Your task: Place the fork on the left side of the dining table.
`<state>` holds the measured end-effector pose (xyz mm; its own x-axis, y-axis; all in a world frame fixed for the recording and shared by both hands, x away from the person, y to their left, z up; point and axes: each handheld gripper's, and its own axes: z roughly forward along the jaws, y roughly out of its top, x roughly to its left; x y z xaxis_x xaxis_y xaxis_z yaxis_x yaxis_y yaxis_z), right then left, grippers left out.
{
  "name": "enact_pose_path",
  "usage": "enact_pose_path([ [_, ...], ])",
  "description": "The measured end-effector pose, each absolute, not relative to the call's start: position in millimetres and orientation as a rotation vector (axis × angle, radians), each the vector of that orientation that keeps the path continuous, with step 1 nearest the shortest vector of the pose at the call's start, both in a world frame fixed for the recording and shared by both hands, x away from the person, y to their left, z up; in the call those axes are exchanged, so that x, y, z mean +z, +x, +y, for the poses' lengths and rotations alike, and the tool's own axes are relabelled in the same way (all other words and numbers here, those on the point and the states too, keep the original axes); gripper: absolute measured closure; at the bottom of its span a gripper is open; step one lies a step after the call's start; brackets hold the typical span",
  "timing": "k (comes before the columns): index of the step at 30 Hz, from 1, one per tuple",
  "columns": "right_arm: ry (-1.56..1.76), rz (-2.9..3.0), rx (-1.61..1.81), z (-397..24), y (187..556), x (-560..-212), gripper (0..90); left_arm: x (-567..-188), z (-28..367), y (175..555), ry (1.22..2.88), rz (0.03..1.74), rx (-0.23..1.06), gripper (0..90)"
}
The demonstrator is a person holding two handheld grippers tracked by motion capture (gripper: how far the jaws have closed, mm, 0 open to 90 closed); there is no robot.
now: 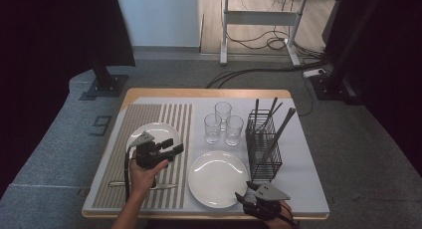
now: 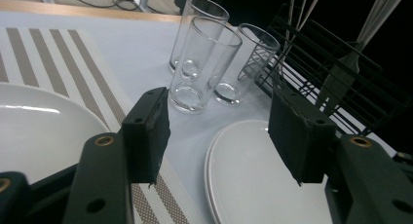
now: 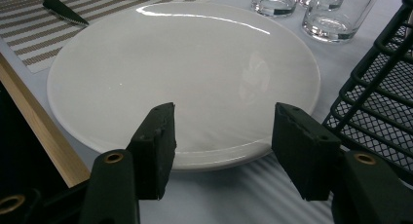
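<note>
Resting at the near right edge of the surface (image 1: 303,189): the right gripper (image 1: 245,191), fingers (image 3: 156,146) standing apart and gripping nothing, aiming at the near rim of the right plate (image 3: 185,73). Lying flat just ahead of those fingers, that plate, right of the striped placemat (image 1: 114,154) and left of the wire basket (image 1: 263,144).

Hovering farther in and to the left, above the placemat's right stripes: the left gripper (image 1: 172,145), fingers (image 2: 146,131) likewise wide apart and gripping nothing, pointing right and far toward the glasses (image 2: 204,63). Sitting just left of it on the placemat, the left plate (image 1: 157,132).

Judging the step as laying the place setting, probably fetching a glass or a plate next. Doing it well:
- approaching the right plate low and level, sliding one finger under the rim rather than pushing the plate away;
- taking the nearest glass around its wall, well clear of its two neighbours, since all are crowding together;
- lifting straight up before carrying across.

Counting:
- two plates;
- one knife (image 1: 144,185) on the placemat's near part;
- one placemat;
- three glasses, clustered far of the right plate;
- one basket;
- several long utensils (image 1: 278,129) standing in it, exact number being too hard to tell.
</note>
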<state>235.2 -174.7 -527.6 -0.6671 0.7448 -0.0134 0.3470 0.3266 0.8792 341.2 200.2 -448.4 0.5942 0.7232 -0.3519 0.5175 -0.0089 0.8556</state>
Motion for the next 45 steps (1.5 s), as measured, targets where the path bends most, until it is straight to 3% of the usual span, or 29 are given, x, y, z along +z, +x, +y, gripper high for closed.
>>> enact_pose_path([
  [17, 0.967, 2.18, 1.288, -176, 235, -528, 42.0, -440, 179, 354, 1.695, 1.017, 0.206, 37.0],
  [45, 0.982, 2.169, 1.279, -177, 231, -528, 42.0, -425, 149, 369, 1.733, 0.952, 0.188, 41.9],
])
